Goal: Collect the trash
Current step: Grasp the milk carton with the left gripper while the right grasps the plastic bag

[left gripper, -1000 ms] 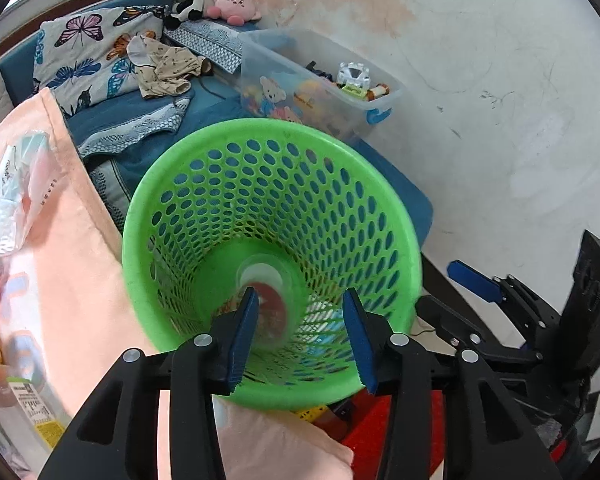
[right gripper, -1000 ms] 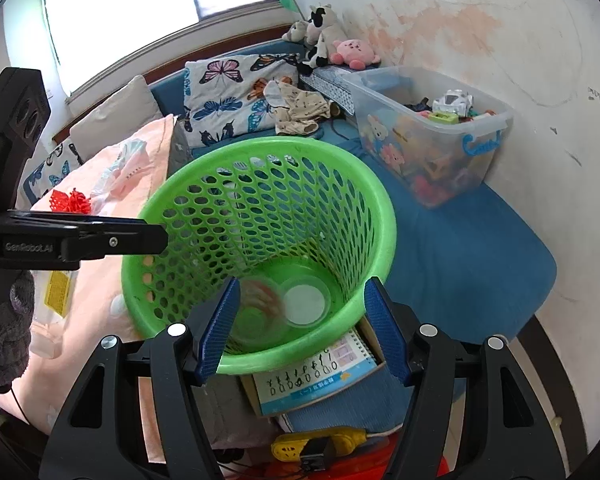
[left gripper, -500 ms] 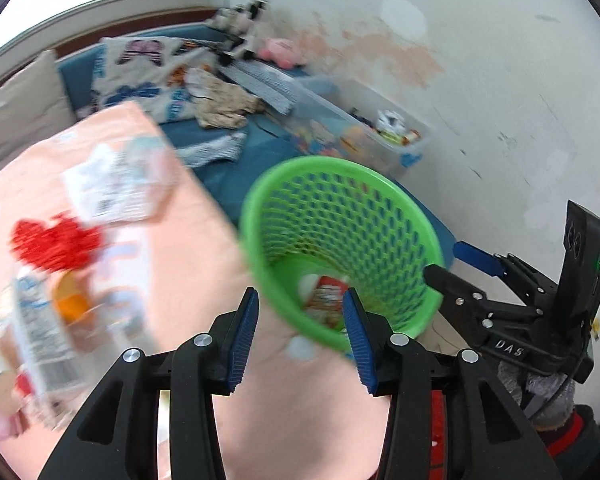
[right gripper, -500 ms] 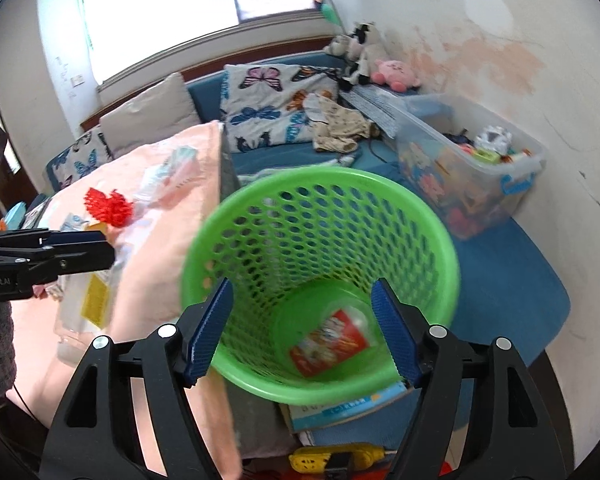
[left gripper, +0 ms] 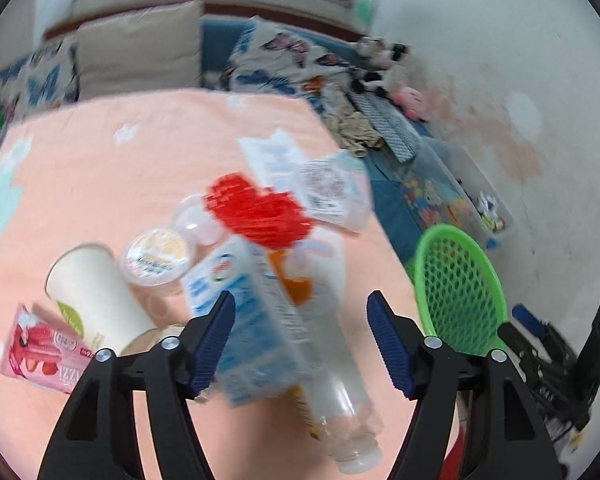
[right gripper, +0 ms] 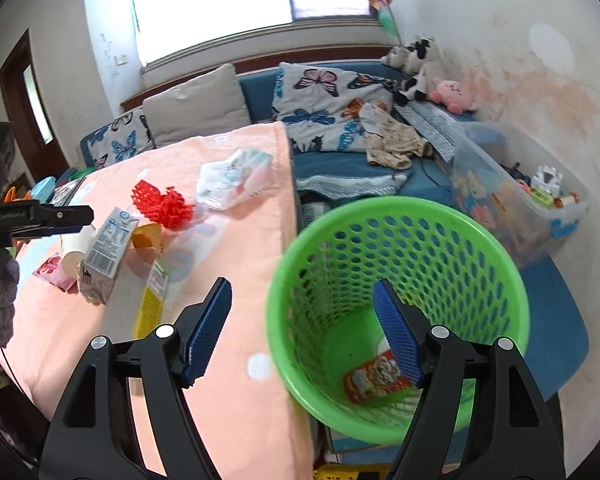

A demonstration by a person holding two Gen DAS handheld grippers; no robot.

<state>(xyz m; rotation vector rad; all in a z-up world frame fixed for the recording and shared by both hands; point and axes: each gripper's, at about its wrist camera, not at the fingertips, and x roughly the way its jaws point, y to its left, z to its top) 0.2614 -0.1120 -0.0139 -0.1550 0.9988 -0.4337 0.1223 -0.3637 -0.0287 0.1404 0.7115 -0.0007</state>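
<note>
Over on the far left of the peach-covered bed, near its front edge, lies a pink snack wrapper. Next along is a tipped-over paper cup, then a small round lidded tub and a clear lid.

The left gripper hangs right over the middle of the pile, fingers spread wide and holding nothing. Straight ahead between those fingers is the milk carton, lying on its side. Its long axis runs away from the claw and a little to the left, so the fingers already straddle its narrow width. A clear plastic bottle lies just beside it on the right, cap end toward the bed's front edge, touching or nearly so; blur hides which. Beyond them sit a red mesh net and a crumpled plastic bag.

The left hand is plainly the nearer one; I'd guess the carton is its next pick, though the bottle could get nipped too.

Further right, the right gripper is also open and empty, straddling the gap between the bed's right edge and the green basket, which stands just off that edge. One red packet lies at the basket's bottom.
</note>
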